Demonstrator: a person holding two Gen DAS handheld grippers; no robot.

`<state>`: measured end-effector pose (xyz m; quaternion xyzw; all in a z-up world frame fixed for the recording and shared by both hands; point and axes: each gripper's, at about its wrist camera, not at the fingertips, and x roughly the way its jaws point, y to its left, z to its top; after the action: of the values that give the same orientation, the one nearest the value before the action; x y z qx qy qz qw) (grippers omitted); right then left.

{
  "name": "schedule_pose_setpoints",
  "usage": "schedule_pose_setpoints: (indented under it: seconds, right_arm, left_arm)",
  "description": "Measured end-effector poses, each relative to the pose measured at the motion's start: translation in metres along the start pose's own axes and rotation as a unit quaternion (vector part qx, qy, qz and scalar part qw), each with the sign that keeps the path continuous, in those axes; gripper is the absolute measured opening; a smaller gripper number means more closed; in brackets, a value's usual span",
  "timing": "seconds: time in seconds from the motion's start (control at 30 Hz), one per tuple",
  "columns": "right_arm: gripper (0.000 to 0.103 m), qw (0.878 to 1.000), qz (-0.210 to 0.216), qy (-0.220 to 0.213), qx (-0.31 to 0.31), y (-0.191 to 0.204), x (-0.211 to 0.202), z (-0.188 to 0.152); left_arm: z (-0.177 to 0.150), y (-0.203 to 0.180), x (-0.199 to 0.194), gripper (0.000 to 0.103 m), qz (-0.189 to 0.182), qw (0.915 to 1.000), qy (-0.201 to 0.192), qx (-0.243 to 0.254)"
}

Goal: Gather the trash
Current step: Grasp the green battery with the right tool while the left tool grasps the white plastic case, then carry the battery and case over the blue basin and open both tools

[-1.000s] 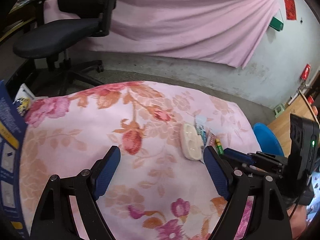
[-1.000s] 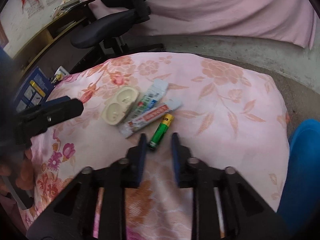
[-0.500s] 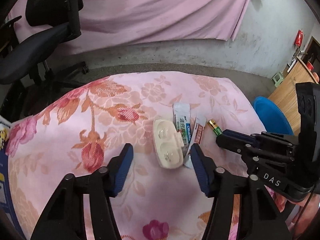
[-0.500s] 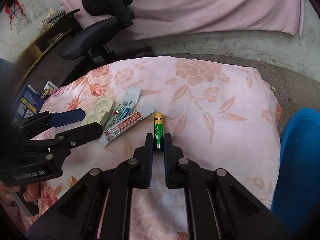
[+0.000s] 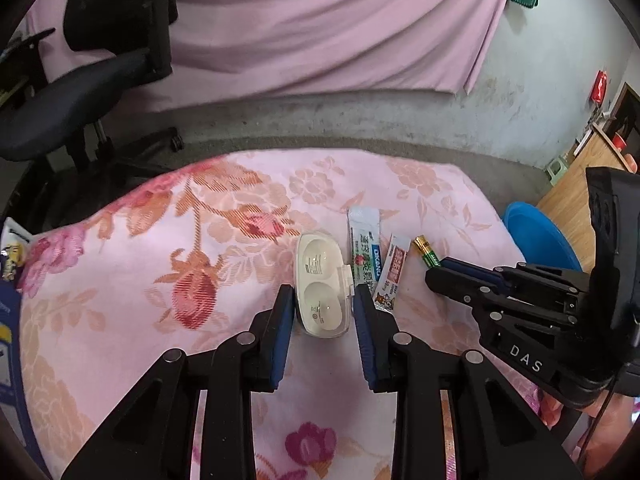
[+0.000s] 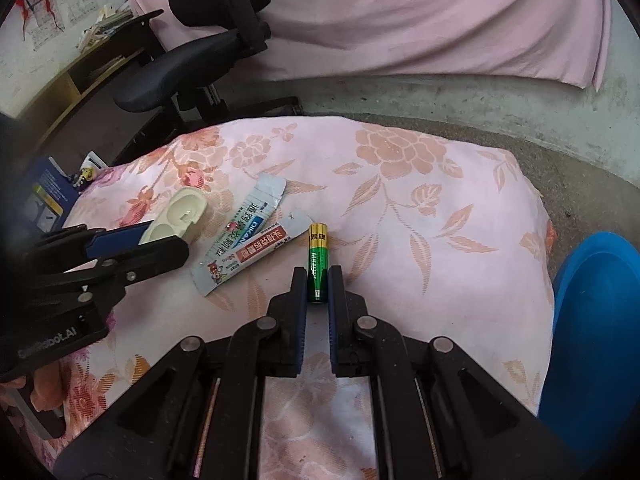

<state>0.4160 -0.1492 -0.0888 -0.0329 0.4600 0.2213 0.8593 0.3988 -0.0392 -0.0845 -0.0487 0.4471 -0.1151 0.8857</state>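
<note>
Green-and-gold cylindrical battery (image 6: pixel 317 261) on floral pink cloth (image 6: pixel 420 200), pinched at tail end by right gripper (image 6: pixel 318 284). Left gripper (image 5: pixel 323 304) clamps cream plastic twin-cup case (image 5: pixel 320 286). Risk: smooth battery squirts out, rolls off.

We saw a pale pink cloth (image 5: pixel 160 320) patterned with orange and red roses. The small case (image 5: pixel 320 284) on it was cream. The battery (image 6: pixel 317 260) was green with a gold end. One sachet (image 6: pixel 256 208) was white with blue and green print, the other (image 6: pixel 256 256) white and red. The chair (image 6: pixel 192 68) looked black, the tub (image 6: pixel 592 320) bright blue.
</note>
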Motion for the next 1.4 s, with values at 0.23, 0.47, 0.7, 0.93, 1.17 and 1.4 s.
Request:
schedule_pose_setpoints:
  seconds: [0.23,0.47,0.7,0.93,1.17,1.4]
  right_arm:
    - [0.036,0.986,-0.02,-0.165,-0.011,0.007,-0.064,-0.015]
    - [0.036,0.942,-0.05,-0.332,-0.015,0.011,-0.127,-0.043]
    - [0.036,0.885,-0.114,-0.452,-0.019,0.01,-0.184,-0.072]
    - [0.037,0.842,-0.168,-0.512,-0.009,-0.007,-0.227,-0.095]
    - [0.037,0.827,-0.197,-0.526,0.024,-0.039,-0.254,-0.114]
    - [0.037,0.82,-0.235,-0.52,0.047,-0.072,-0.268,-0.138]
  left_arm:
    - [-0.007,-0.011,-0.044,0.026,0.004,0.9943,-0.107,0.007]
    - [-0.008,-0.032,-0.104,0.026,-0.005,0.9638,-0.264,0.037]
    - [-0.021,-0.068,-0.154,0.026,0.0,0.9199,-0.381,0.092]
    - [-0.029,-0.115,-0.175,0.026,-0.02,0.8929,-0.429,0.136]
    - [-0.025,-0.171,-0.176,0.026,-0.058,0.875,-0.453,0.162]
    - [-0.025,-0.234,-0.161,0.026,-0.098,0.8655,-0.45,0.197]
